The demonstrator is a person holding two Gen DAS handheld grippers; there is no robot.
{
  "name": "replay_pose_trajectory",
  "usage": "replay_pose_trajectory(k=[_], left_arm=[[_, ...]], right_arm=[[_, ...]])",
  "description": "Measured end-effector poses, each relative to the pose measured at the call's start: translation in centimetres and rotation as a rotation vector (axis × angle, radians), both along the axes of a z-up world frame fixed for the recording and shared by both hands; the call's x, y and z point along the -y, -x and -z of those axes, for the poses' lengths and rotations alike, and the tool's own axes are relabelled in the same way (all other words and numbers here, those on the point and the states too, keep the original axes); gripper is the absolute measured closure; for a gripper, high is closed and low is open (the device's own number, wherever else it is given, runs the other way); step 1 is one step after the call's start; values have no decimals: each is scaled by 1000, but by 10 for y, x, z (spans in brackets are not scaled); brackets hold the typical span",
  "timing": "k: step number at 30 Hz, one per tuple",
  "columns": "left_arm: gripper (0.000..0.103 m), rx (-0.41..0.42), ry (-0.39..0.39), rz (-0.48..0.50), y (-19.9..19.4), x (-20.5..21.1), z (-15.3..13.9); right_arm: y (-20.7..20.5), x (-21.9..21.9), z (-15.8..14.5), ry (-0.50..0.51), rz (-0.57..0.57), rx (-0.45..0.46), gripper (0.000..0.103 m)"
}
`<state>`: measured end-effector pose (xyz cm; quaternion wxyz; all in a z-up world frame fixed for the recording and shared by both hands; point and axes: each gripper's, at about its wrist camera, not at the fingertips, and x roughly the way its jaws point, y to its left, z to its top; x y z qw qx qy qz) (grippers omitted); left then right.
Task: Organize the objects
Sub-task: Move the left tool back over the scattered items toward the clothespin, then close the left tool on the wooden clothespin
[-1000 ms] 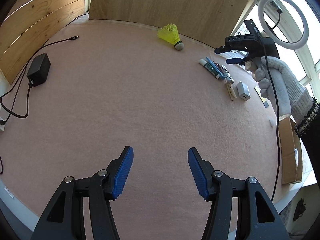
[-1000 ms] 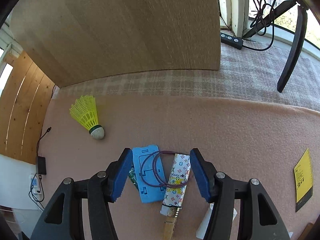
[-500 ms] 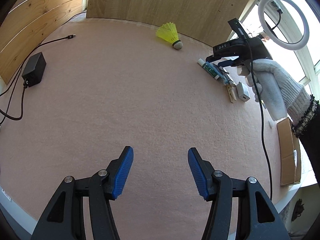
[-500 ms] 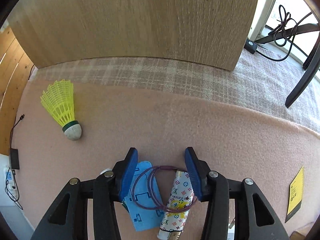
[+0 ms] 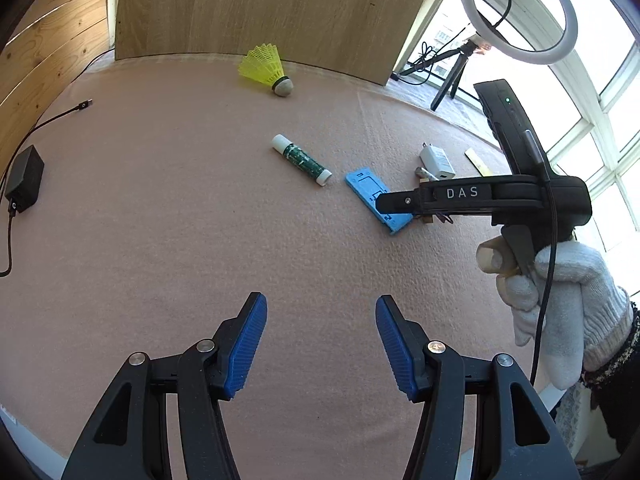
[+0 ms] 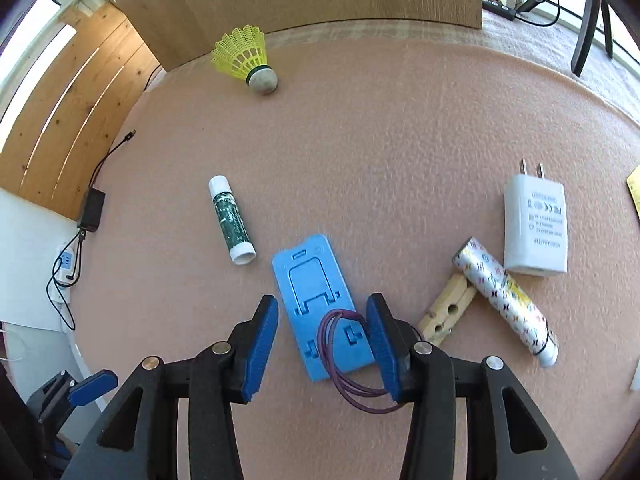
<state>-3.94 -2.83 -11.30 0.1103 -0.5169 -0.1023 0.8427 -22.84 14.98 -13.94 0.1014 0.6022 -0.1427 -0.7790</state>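
Note:
On the pink felt table lie a blue phone stand [image 6: 320,308], a green glue stick [image 6: 232,220], a yellow shuttlecock [image 6: 246,60], a white charger [image 6: 534,228], a patterned tube [image 6: 504,300] and a wooden clothespin [image 6: 448,312]. My right gripper [image 6: 320,344] is open, its jaws straddling the near end of the blue stand; a purple hair-tie loop [image 6: 348,364] lies against its right finger. My left gripper [image 5: 320,348] is open and empty over bare felt. It sees the right gripper [image 5: 400,204] above the stand [image 5: 372,194], the glue stick [image 5: 302,160] and the shuttlecock [image 5: 266,68].
A black adapter with cable [image 5: 22,184] lies at the table's left edge. A wooden board [image 5: 256,8] stands at the back. A ring light on a tripod [image 5: 516,12] stands beyond the right edge. A yellow card [image 5: 478,162] lies far right.
My right gripper has pulled back and dragged the purple loop toward me. The glue stick, stand, tube and clothespin now lie spread apart. My left gripper stays open.

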Motion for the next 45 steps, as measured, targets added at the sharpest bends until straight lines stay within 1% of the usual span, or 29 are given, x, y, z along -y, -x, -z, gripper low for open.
replay_pose_trajectory(k=[4,5,9,11,14,15,19,24,28,30,35,38,45], left_arm=[[43,2,4,22,-1,-12,0],[43,4,5,27,-1,-14,1],[43,1,15,48,-1,-24,1],[43,2,18,59,1,-29,2],[43,7,24,71,9,-34,5],[43,7,27,76,13,-36,7],[43,3,38,107,25,-49,8],[43,10,50,111,46,-62,12],[43,12,52,105,68,-72,14],[43,14,65,99,80,-78,16],[43,35,67,98,105,-93,23],[43,37,52,131,110,-104,24],[43,47,59,205,123,-136,27]], right_arm=[[-48,-10,2,101,47,-1,61],[-57,-14,2,102,58,-4,63],[-83,-35,2,125,141,4,64],[-93,-45,2,118,163,5,64],[-104,-58,-2,70,206,0,64],[-107,-62,-4,70,218,-9,64],[-111,-68,-13,73,234,-48,64],[-116,-56,-21,14,205,-102,64],[-120,-47,-14,2,180,-97,64],[-120,-45,-12,-23,175,-100,64],[-118,-41,-9,-66,163,-104,64],[-120,-43,-9,-71,166,-106,64],[-125,-48,-8,-55,179,-103,63]])
